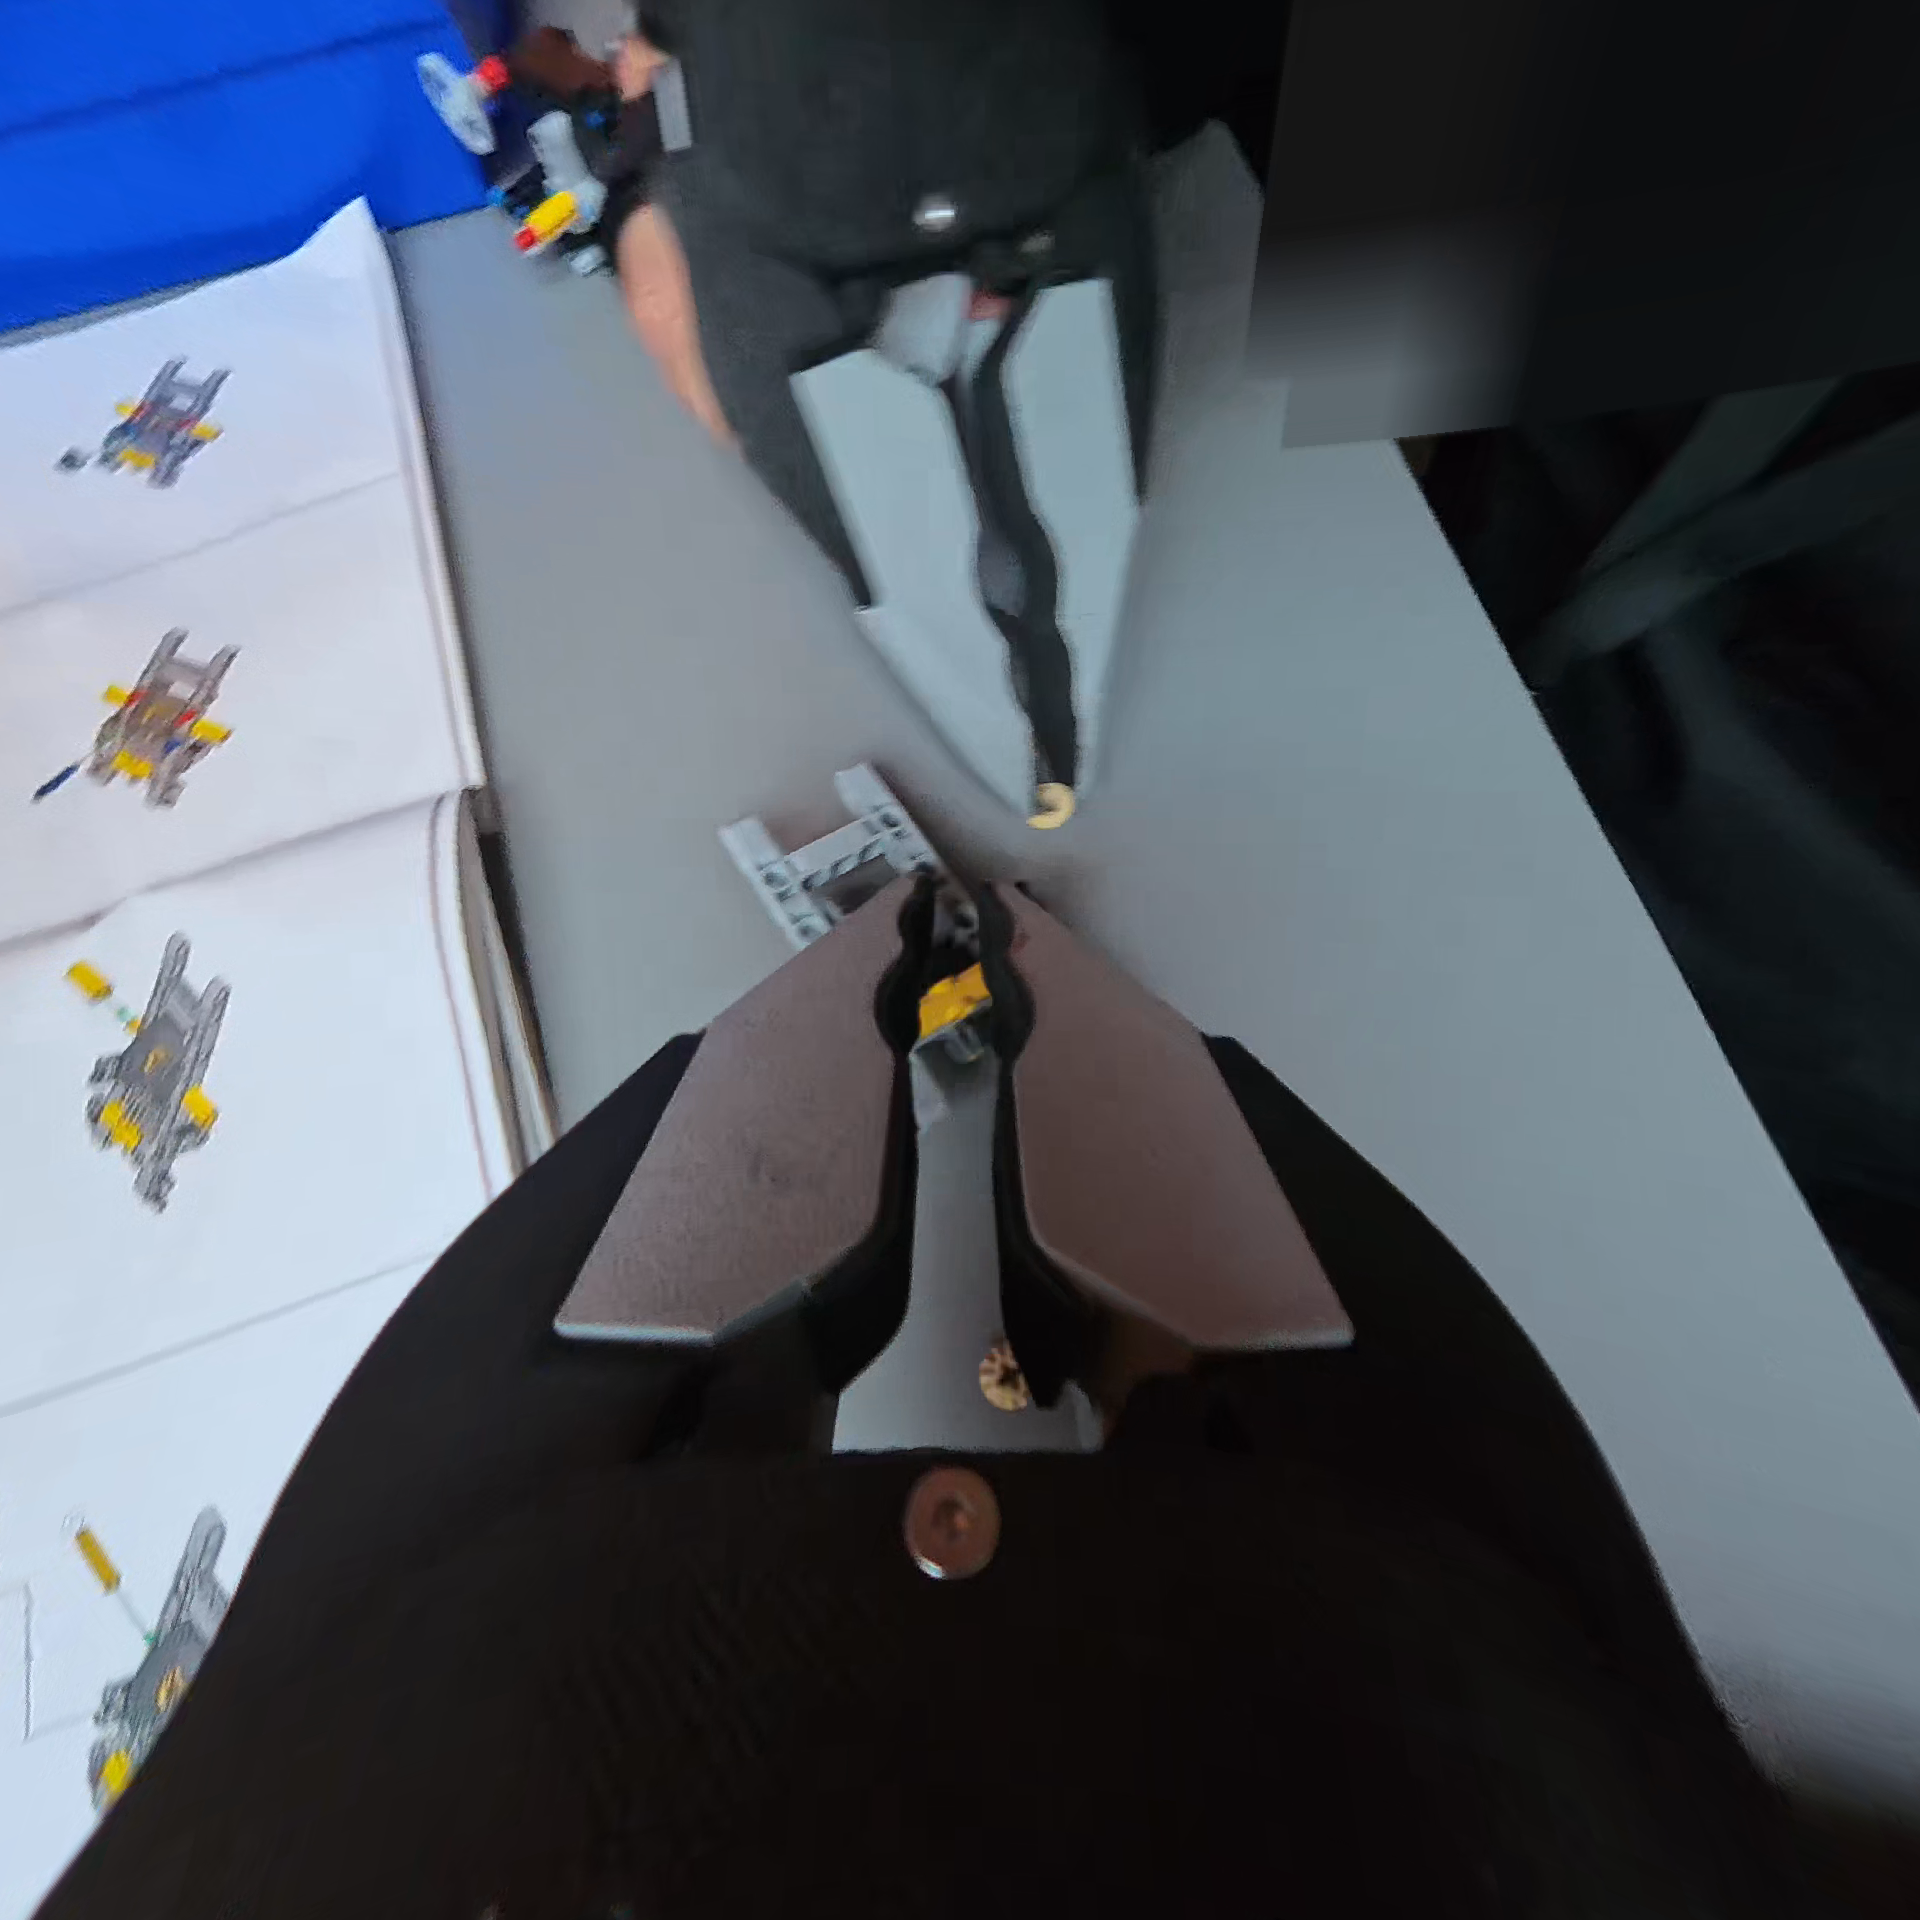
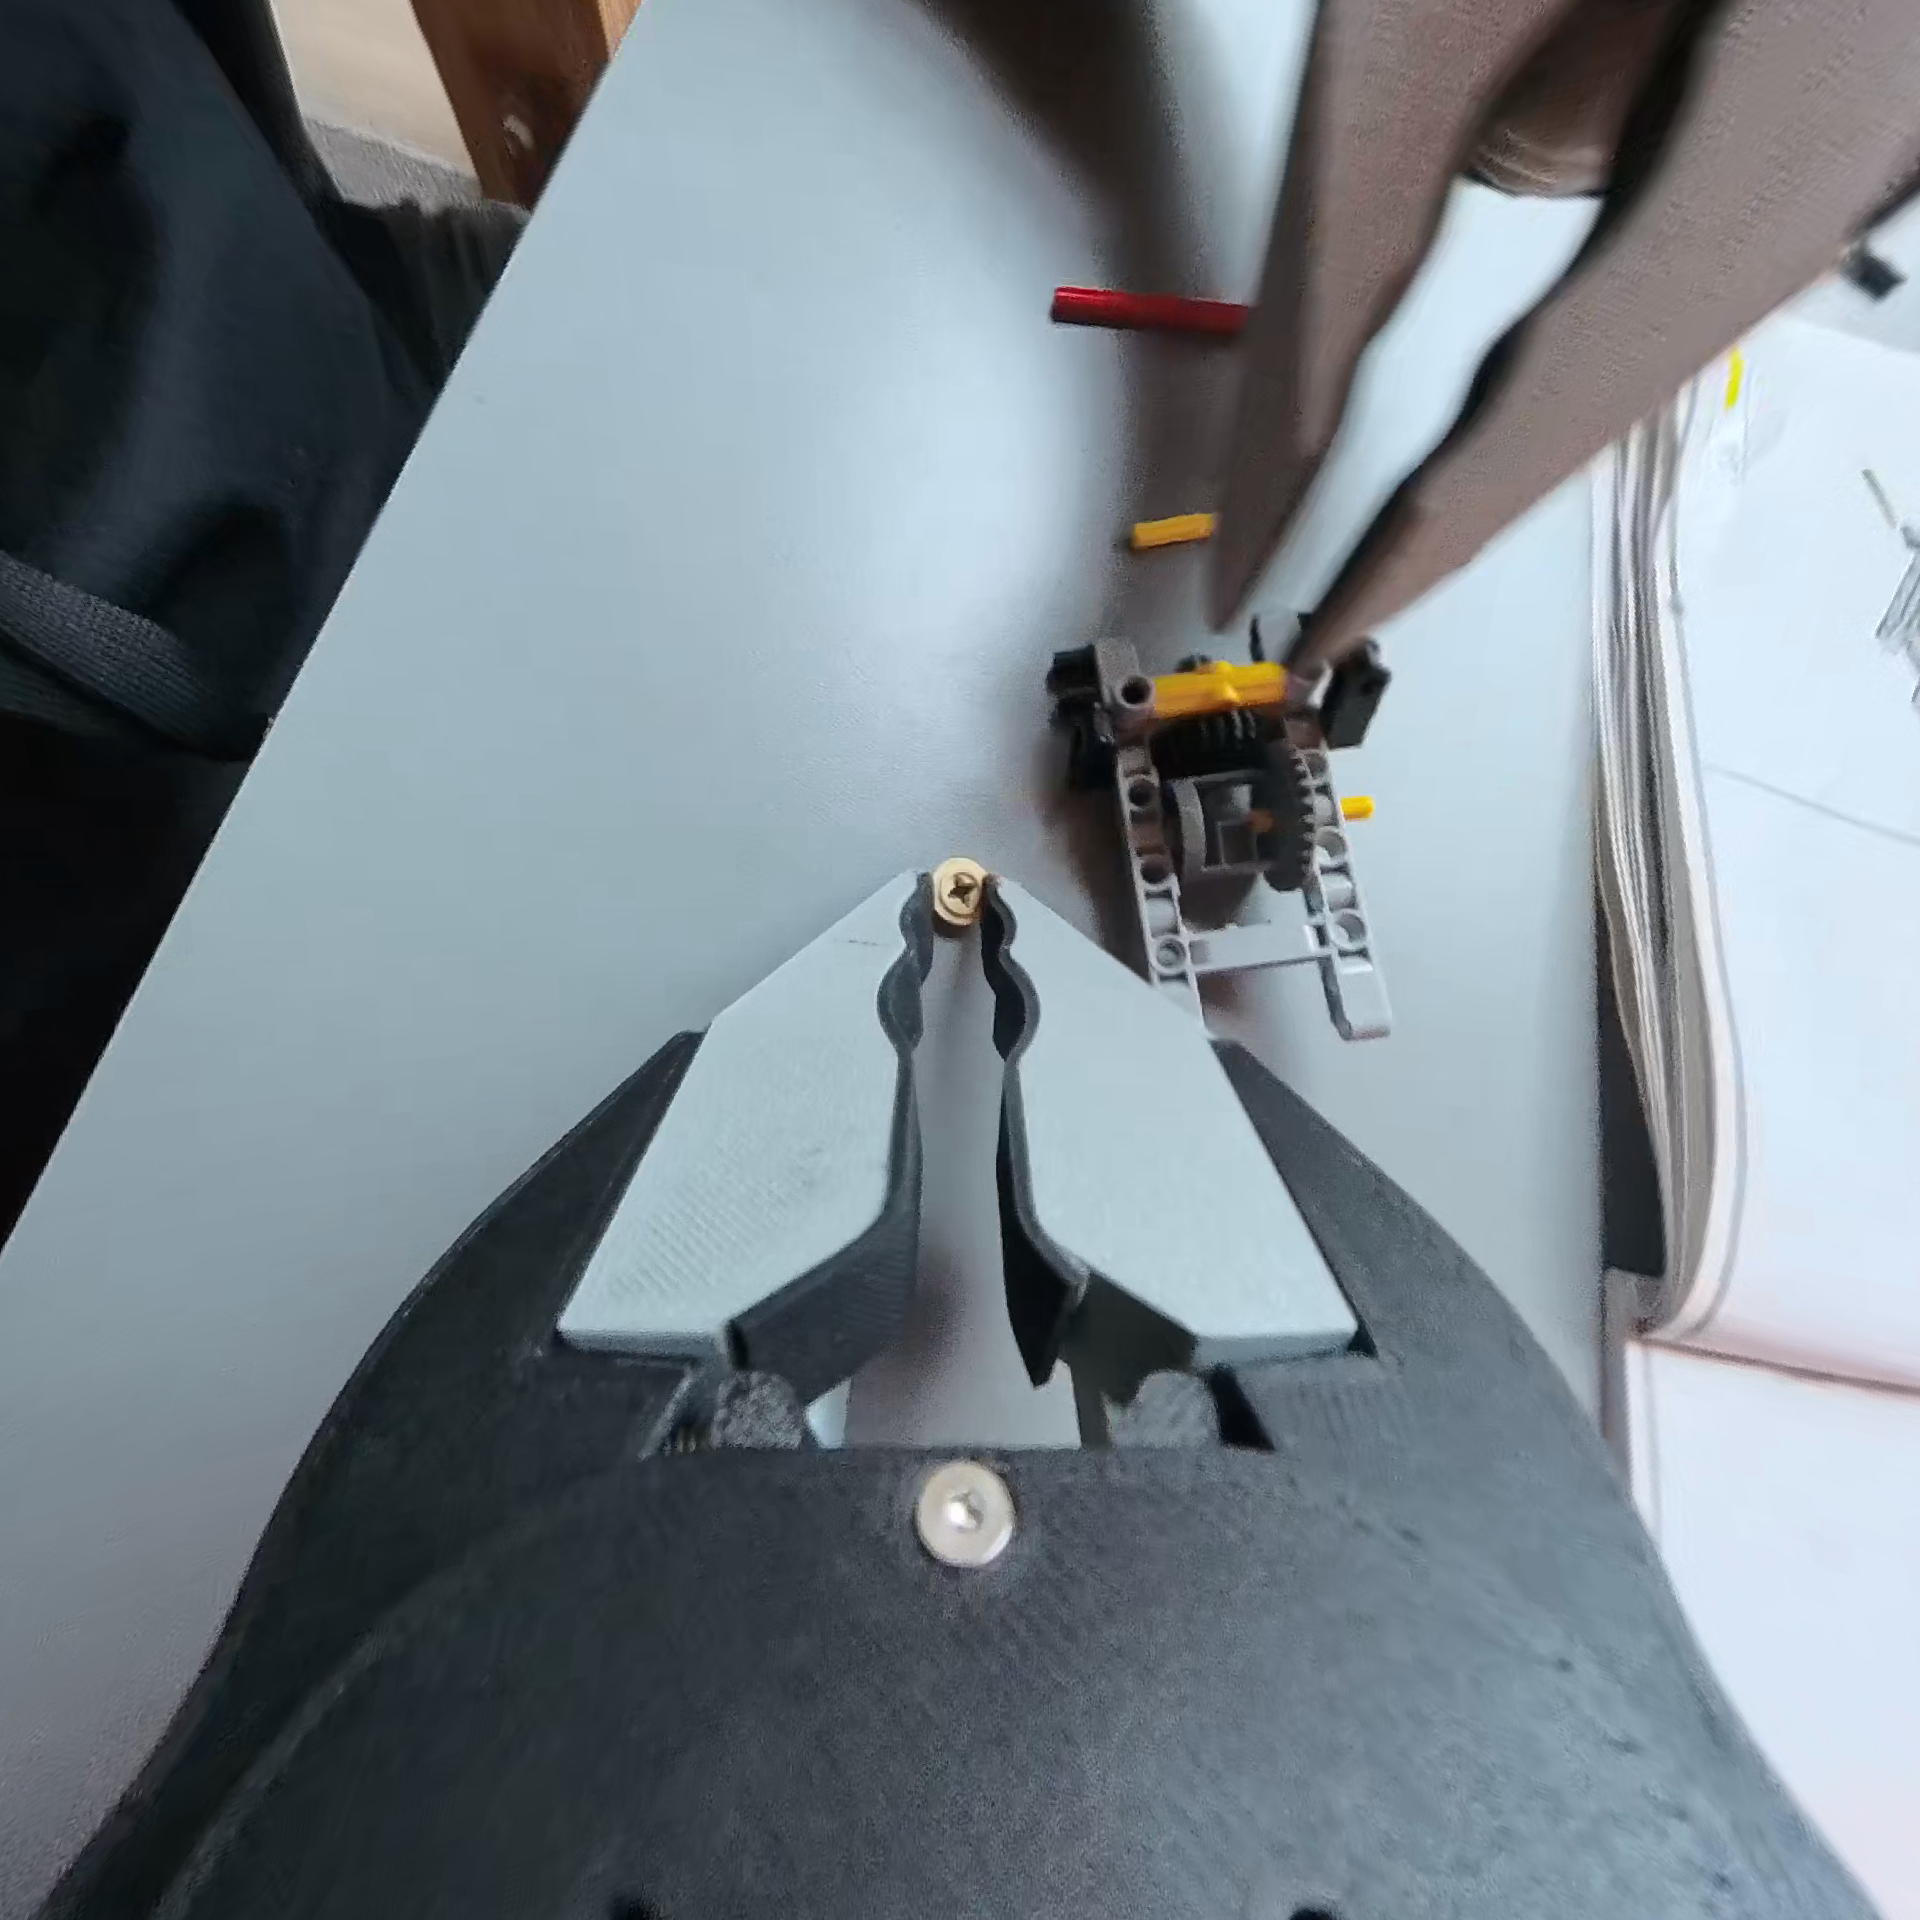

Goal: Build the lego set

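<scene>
The lego assembly [image 2: 1236, 821], a grey frame with black gears and a yellow cross piece, lies on the grey table [image 2: 727, 520]. My left gripper [image 1: 951, 899] is shut on its yellow end [image 1: 956, 997], and the grey frame [image 1: 821, 862] sticks out beyond the tips. The left gripper also shows in the right wrist view [image 2: 1273, 644], coming down from the upper right. My right gripper [image 2: 961, 883] is shut on a small tan round piece [image 2: 956, 891], just left of the assembly. It shows in the left wrist view [image 1: 1049, 790], beyond the frame.
A red axle [image 2: 1148, 310] and a short yellow axle [image 2: 1172, 530] lie behind the assembly. The open instruction booklet [image 1: 208, 727] lies beside it. A second tan gear [image 1: 1003, 1377] lies under my left gripper. Loose parts [image 1: 551, 208] and a blue box [image 1: 156, 104] sit far off. Some 6 cm of space lies between my two pairs of fingers. The red axle [image 2: 1148, 310] is about 11 cm from my left fingertips.
</scene>
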